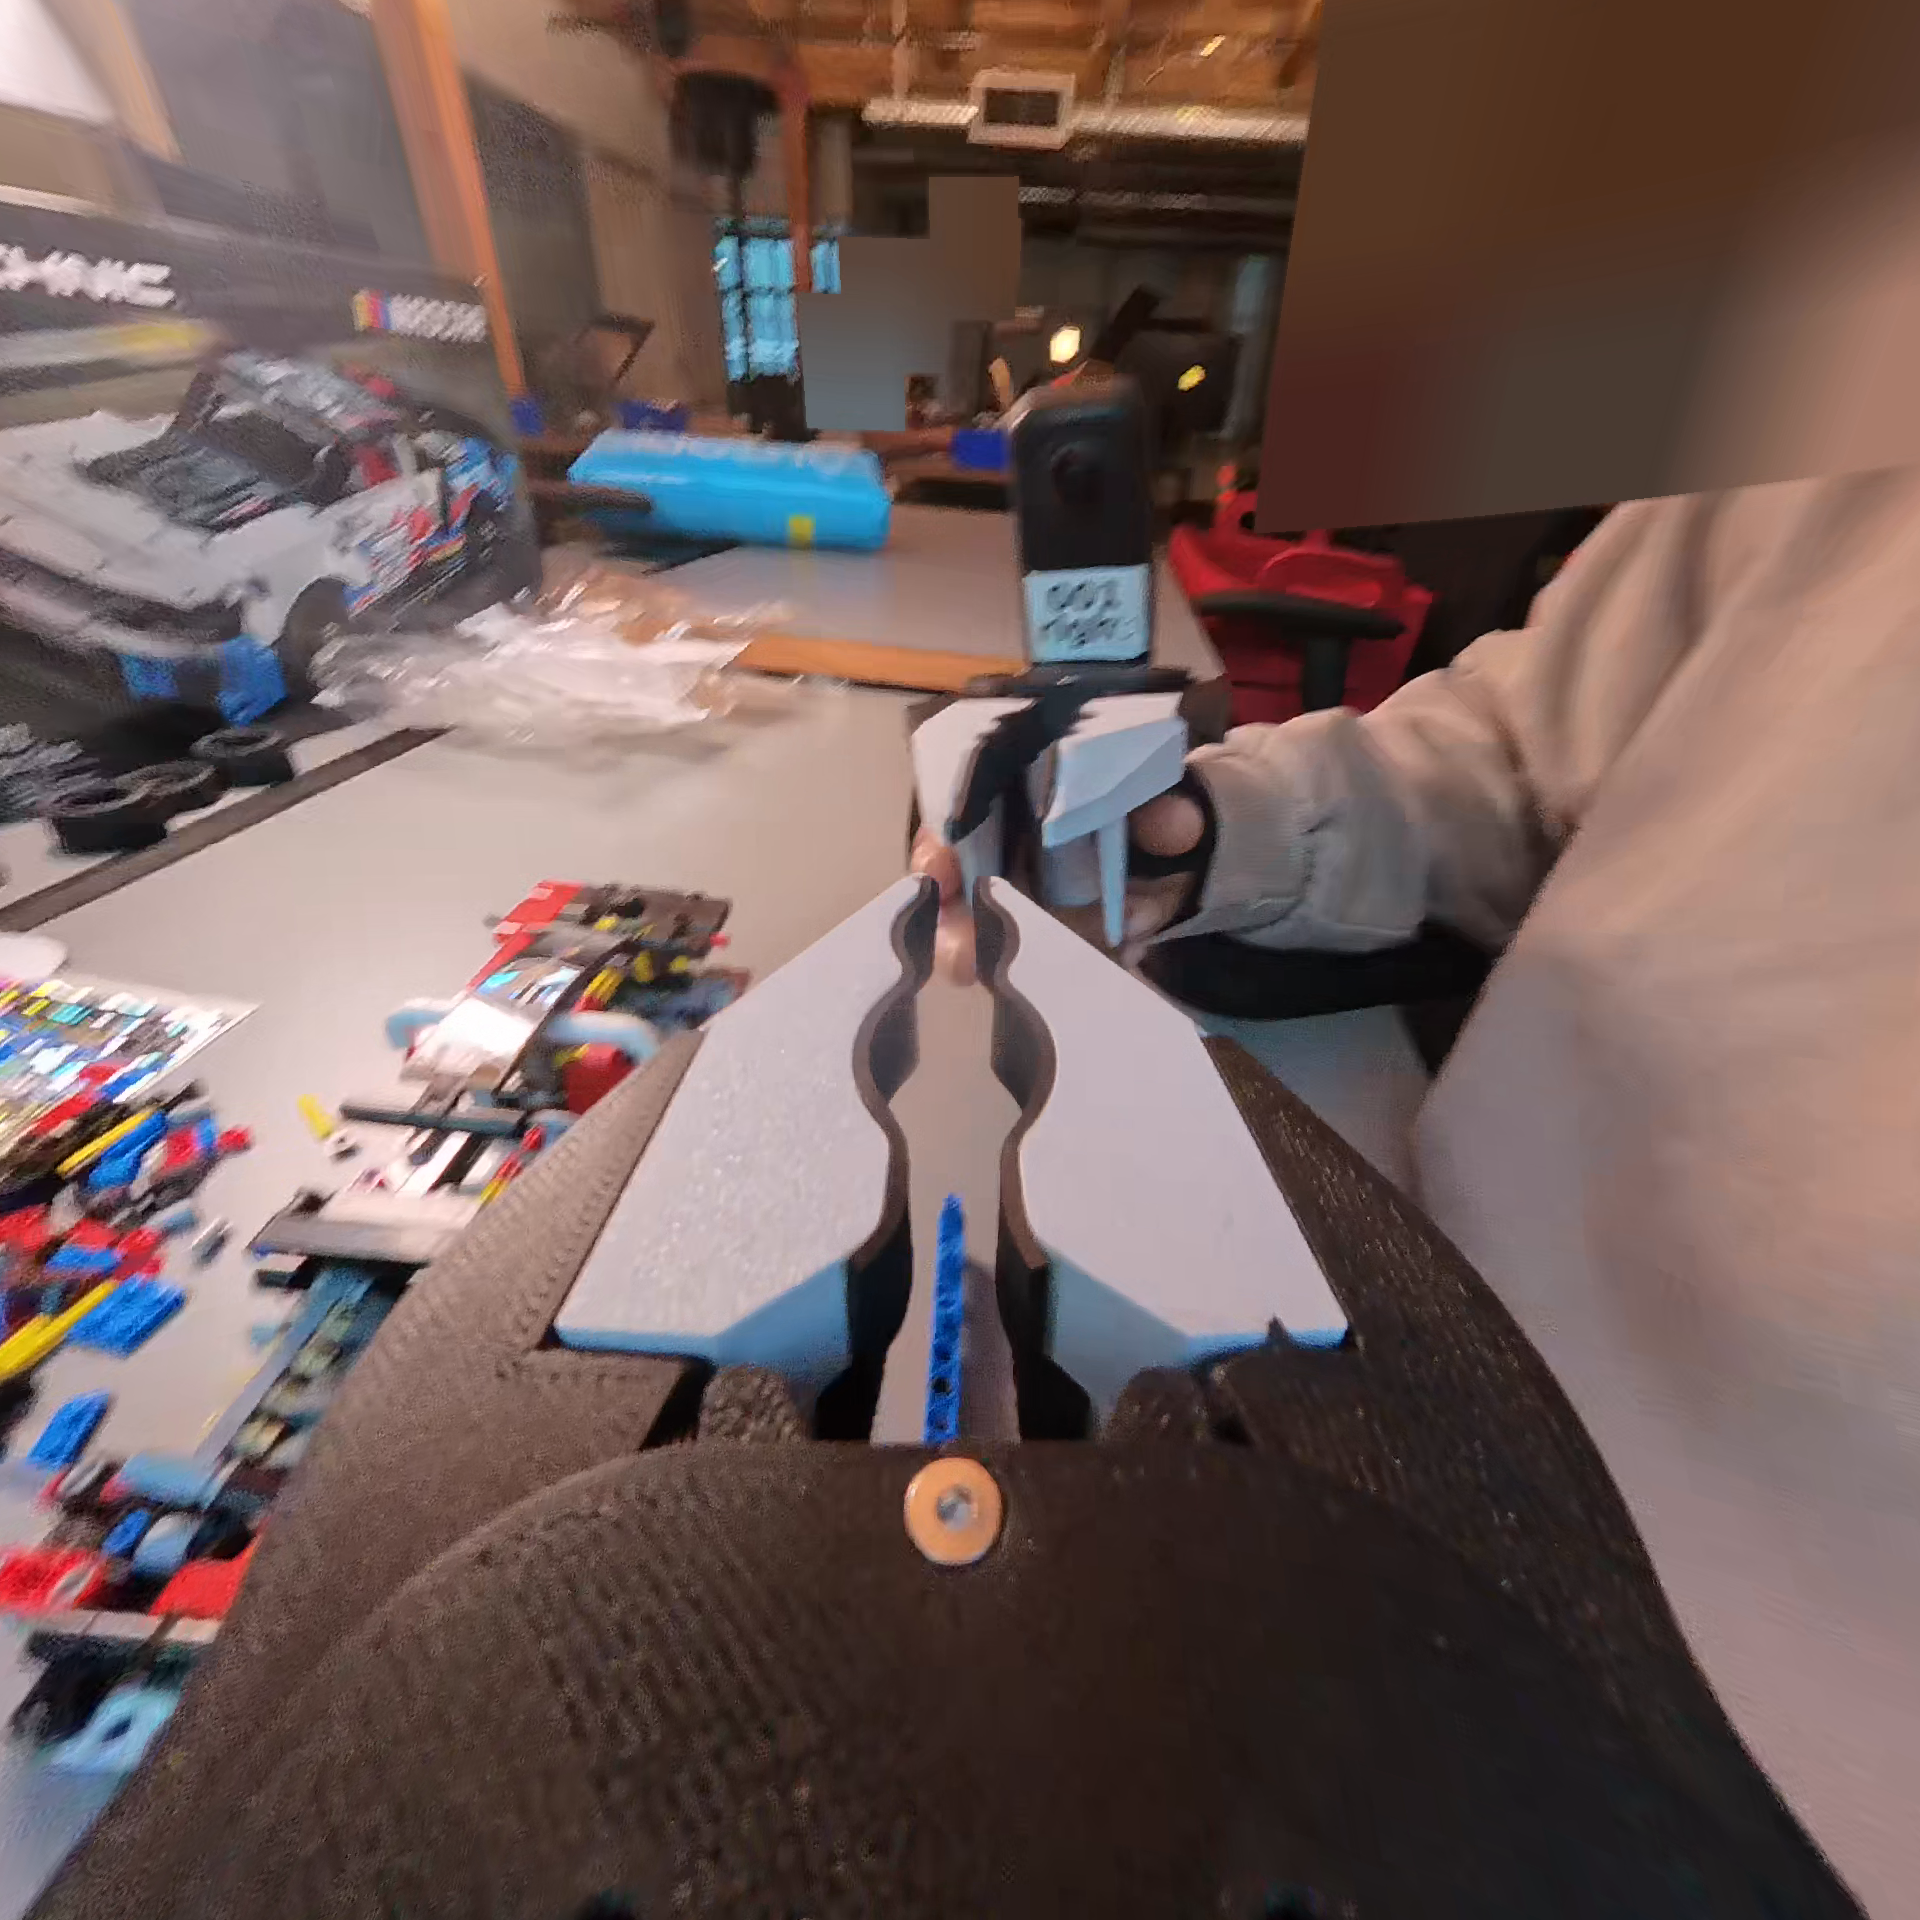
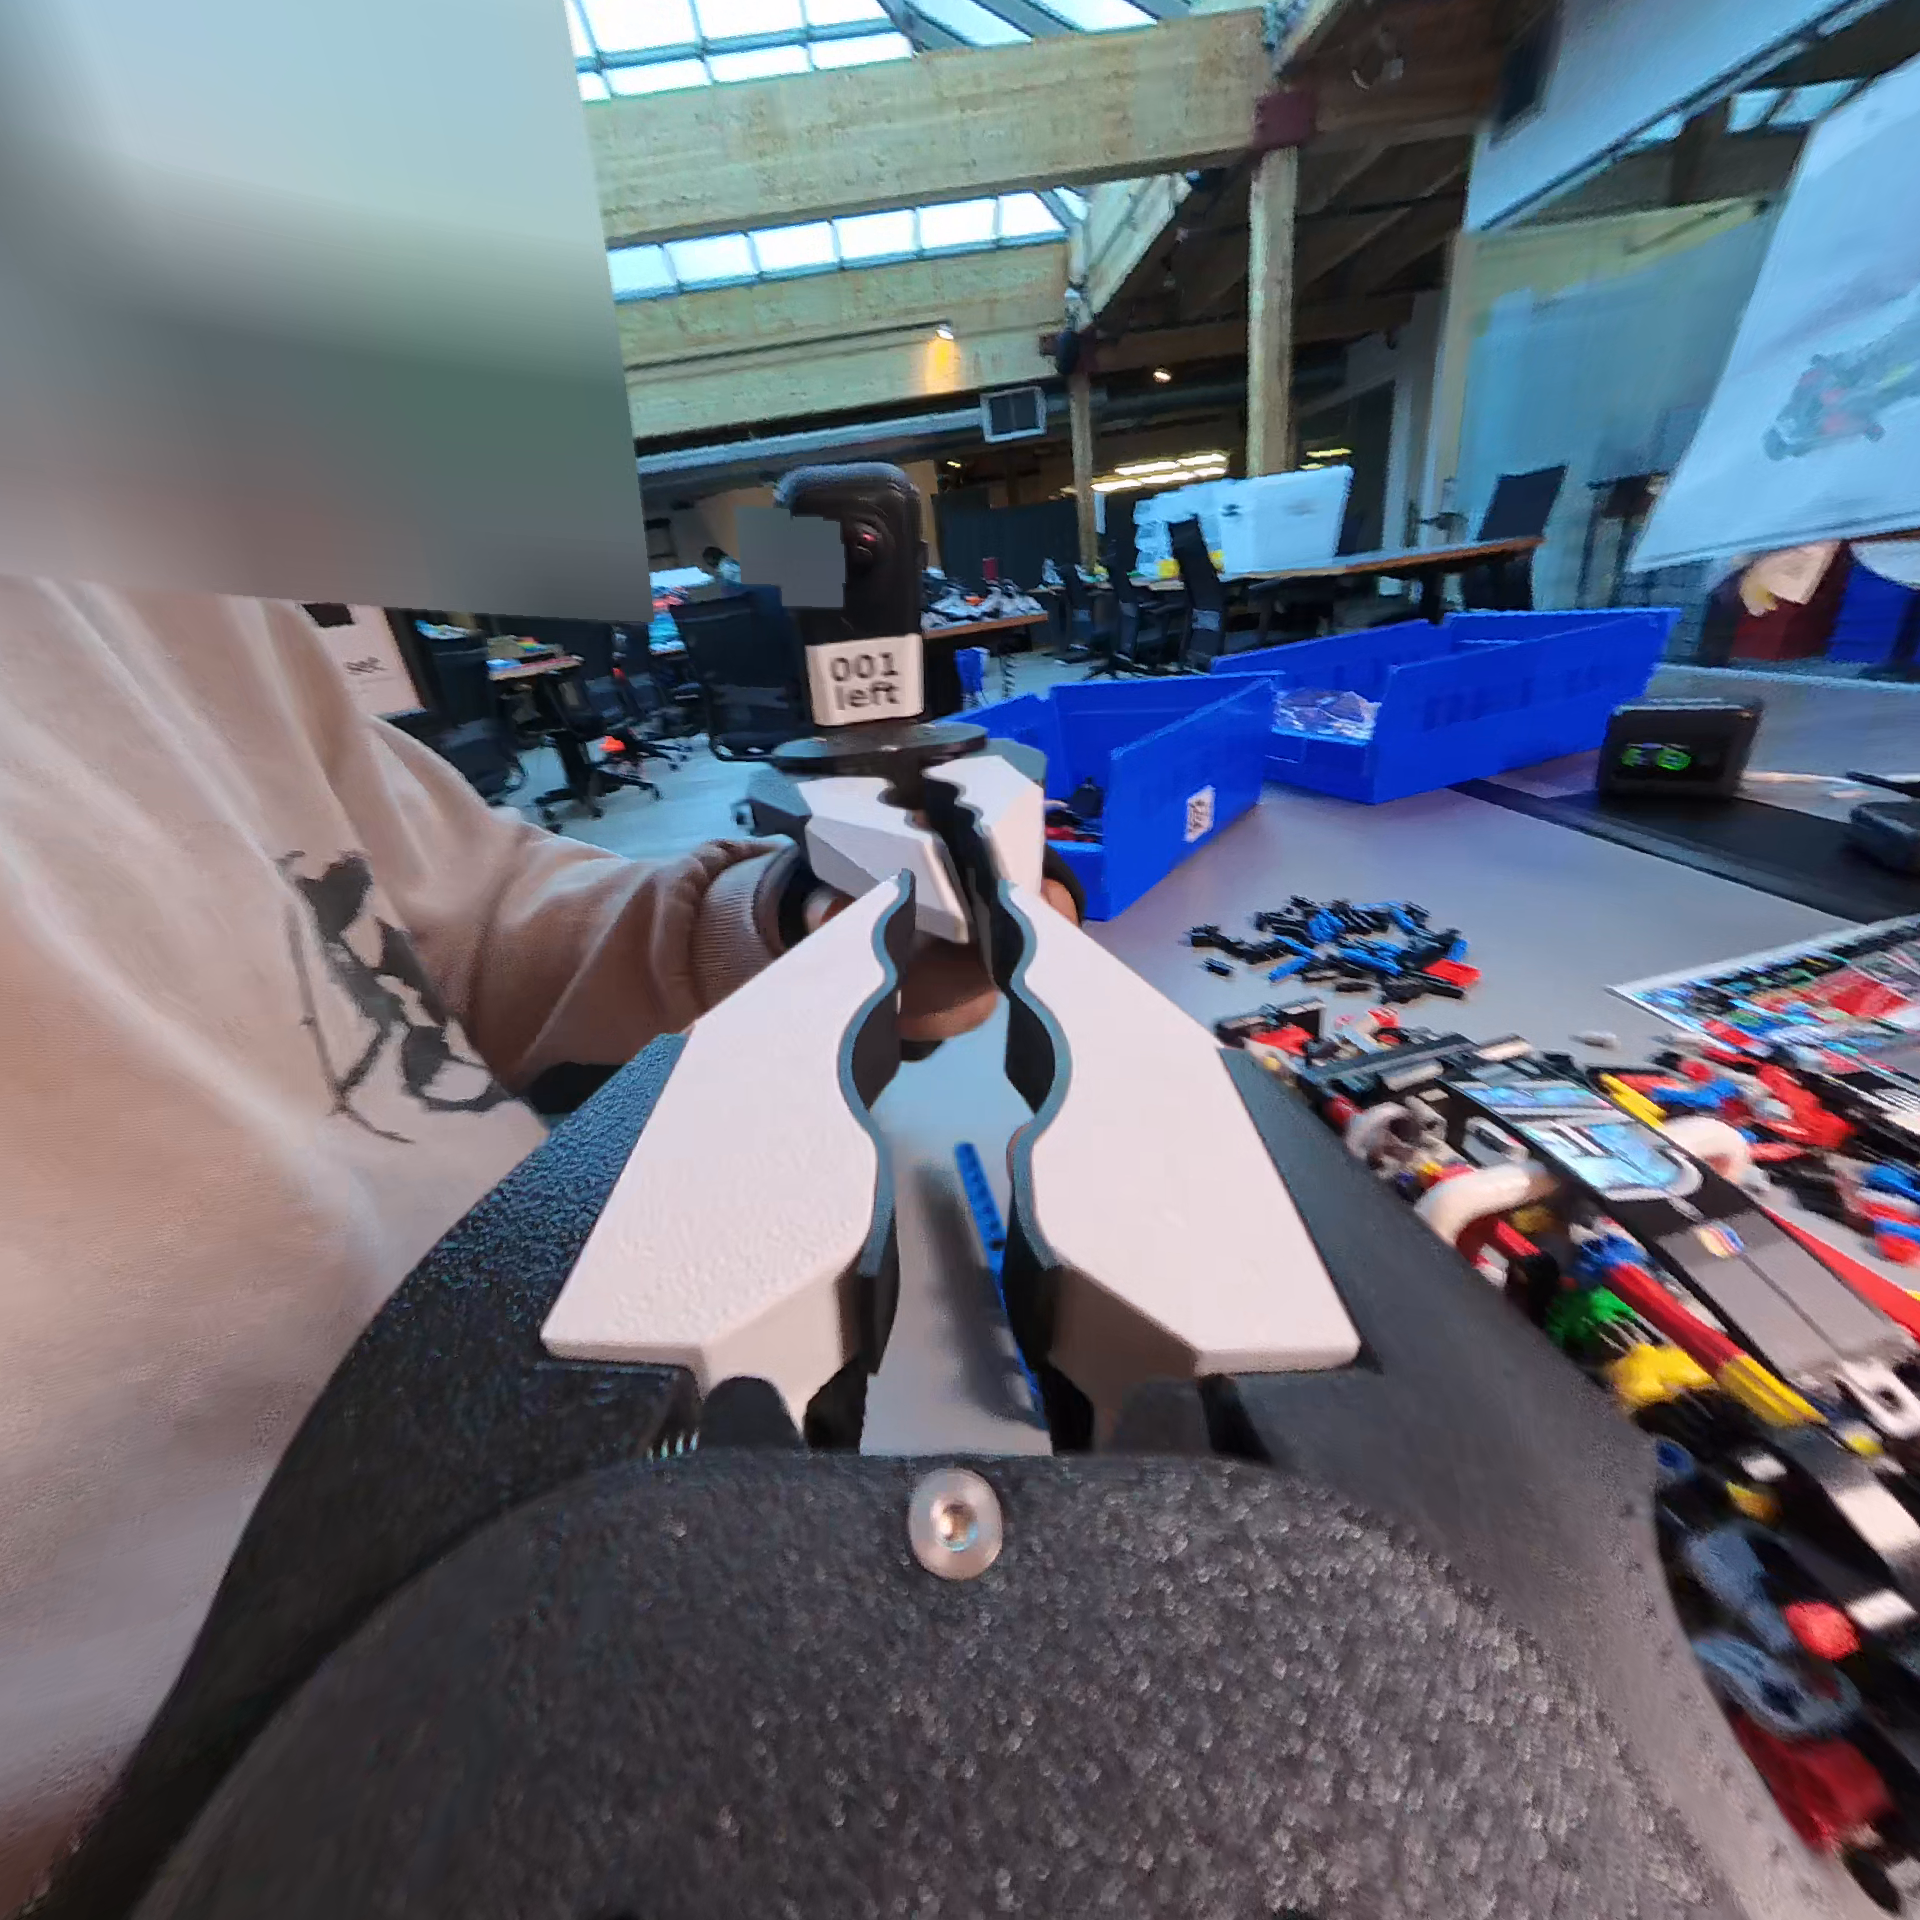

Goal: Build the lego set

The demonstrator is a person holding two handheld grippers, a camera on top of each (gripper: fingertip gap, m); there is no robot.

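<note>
My left gripper [image 1: 951,894] and right gripper [image 2: 958,891] face each other tip to tip above the grey table [image 1: 623,831], close to the person's body. The left jaws leave only a narrow slit, with nothing visible in it. The right jaws stand a little apart and look empty. The right gripper also shows in the left wrist view [image 1: 1023,831], and the left gripper in the right wrist view [image 2: 940,831]. A blue beam [image 1: 948,1320] lies on the table below, also seen through the right jaws [image 2: 987,1226]. The partly built car model [image 1: 540,1039] [image 2: 1558,1132] lies beside them.
Loose bricks [image 1: 83,1247] [image 2: 1340,945] and a sticker sheet [image 2: 1818,987] spread over the table. The set's box [image 1: 208,499], black tyres [image 1: 156,790] and clear bags [image 1: 540,675] stand farther back. Blue bins [image 2: 1164,769] sit behind. The person's sleeve [image 1: 1403,790] is close. The tips of both grippers are at nearly the same place.
</note>
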